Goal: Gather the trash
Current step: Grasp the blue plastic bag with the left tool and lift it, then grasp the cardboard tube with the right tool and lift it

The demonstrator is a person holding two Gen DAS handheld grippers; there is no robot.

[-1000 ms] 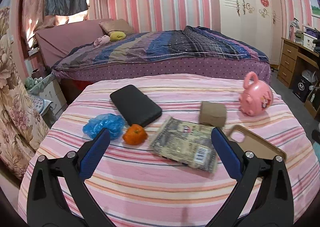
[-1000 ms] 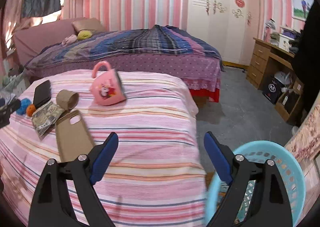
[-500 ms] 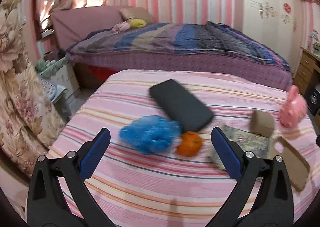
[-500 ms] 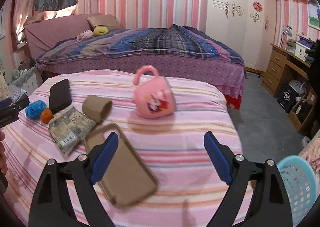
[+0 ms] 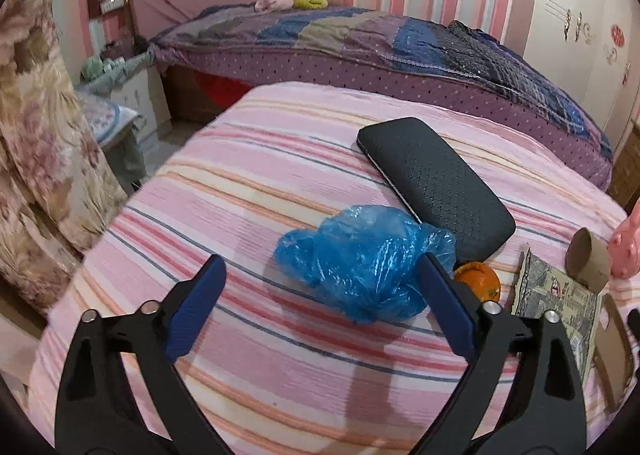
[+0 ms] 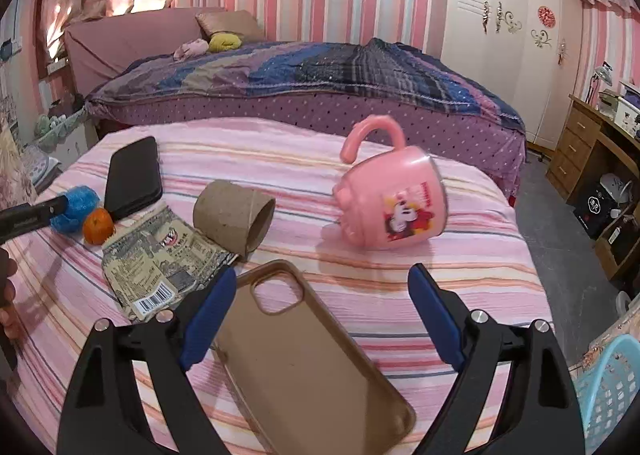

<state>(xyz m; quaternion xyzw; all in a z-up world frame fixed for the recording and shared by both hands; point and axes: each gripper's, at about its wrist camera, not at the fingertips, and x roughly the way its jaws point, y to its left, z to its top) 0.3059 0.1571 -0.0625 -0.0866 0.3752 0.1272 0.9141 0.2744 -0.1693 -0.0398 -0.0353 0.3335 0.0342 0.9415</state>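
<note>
- Since a second ago my left gripper (image 5: 320,283) has swung left across the striped bedspread (image 5: 256,183) and dropped closer. The blue plastic bag (image 5: 360,259), earlier off by the left pad, now sits between the fingers. Its jaws have just been closing a little but are still wide, pads off the bag.
- Right gripper (image 6: 320,295) has also swung left. Earlier it looked over bare bedspread and the blue basket (image 6: 612,387); now the phone case (image 6: 312,351) lies under it. Jaws wide, unchanged, holding nothing.
- Step in hand, as I read it: left grabs the bag, first piece of trash.
- Bag position: crumpled on the bedspread, mostly toward the right pad (image 5: 444,307), which overlaps its right edge in view. Clear gap to the left pad (image 5: 196,307). Can't tell if the right pad touches.
- To do it well: shift slightly right to centre the bag, go lower, then close fully. Thin film compresses, so a partial close will likely slip.
- Watch-outs: orange fruit (image 5: 478,283) sits just beside the bag behind the right pad, black case (image 5: 436,183) just behind the bag. Keep both out of the pinch, and avoid snagging the bedspread.
- Other likely trash: cardboard tube (image 6: 234,217) and printed wrapper (image 6: 160,259), touching each other, near the right gripper. Pink mug (image 6: 394,211) on its side, probably not trash.
- Basket is at the right gripper's lower right, off the bed, well apart from the bag.
</note>
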